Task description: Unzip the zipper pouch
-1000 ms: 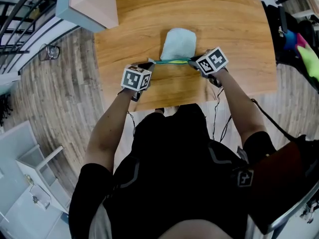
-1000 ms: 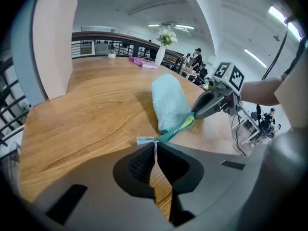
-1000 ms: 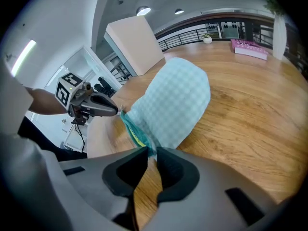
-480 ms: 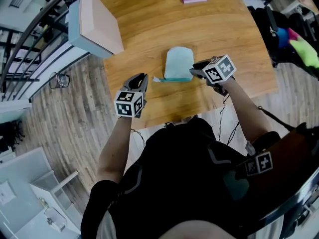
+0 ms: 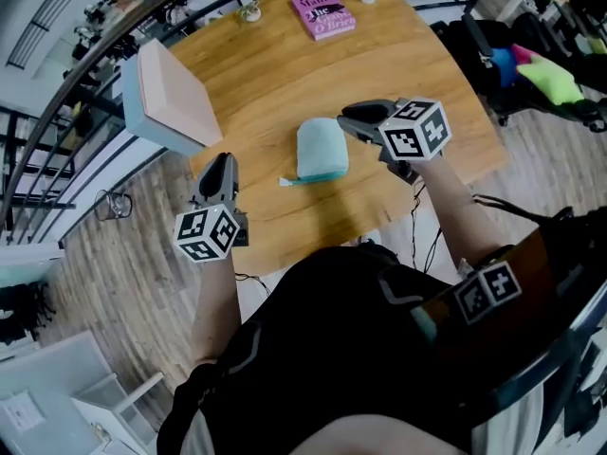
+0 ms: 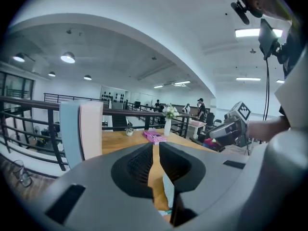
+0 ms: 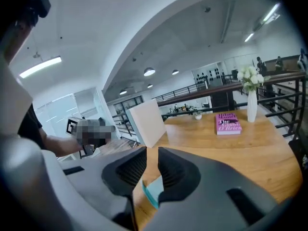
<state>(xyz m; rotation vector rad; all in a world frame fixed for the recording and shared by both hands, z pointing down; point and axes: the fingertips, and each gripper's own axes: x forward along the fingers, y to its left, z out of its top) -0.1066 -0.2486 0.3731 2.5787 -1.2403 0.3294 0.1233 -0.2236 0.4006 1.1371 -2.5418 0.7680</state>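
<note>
Your pouch (image 5: 321,148) lies flat on the table (image 5: 261,69), toward the side nearest you. Its teal zipper edge (image 5: 318,177) is turned your way and a short tail pokes out at the left end. I'd judge that layout suits pinning one end while the other gripper draws along the edge. Neither gripper is on it now. Your left gripper (image 5: 221,162) hangs off to the pouch's left near the table's edge, and your right gripper (image 5: 348,117) hovers just beside the pouch's right side. Both are clear of it, so you look to be between moves rather than mid-pull. The head view gives you that flanking layout but hides the jaws, and the gripper views fill that in. The left jaws have just come a little apart and the right jaws have just been narrowing. Each pair shows a slim gap with nothing in it, only table and pouch beyond. The right gripper view also catches the teal edge beneath its jaws and the whole vase of flowers (image 7: 251,100) beside the pink book (image 5: 322,12), where the head view crops the vase. Whether the zip is already open, no view lets you tell.
</note>
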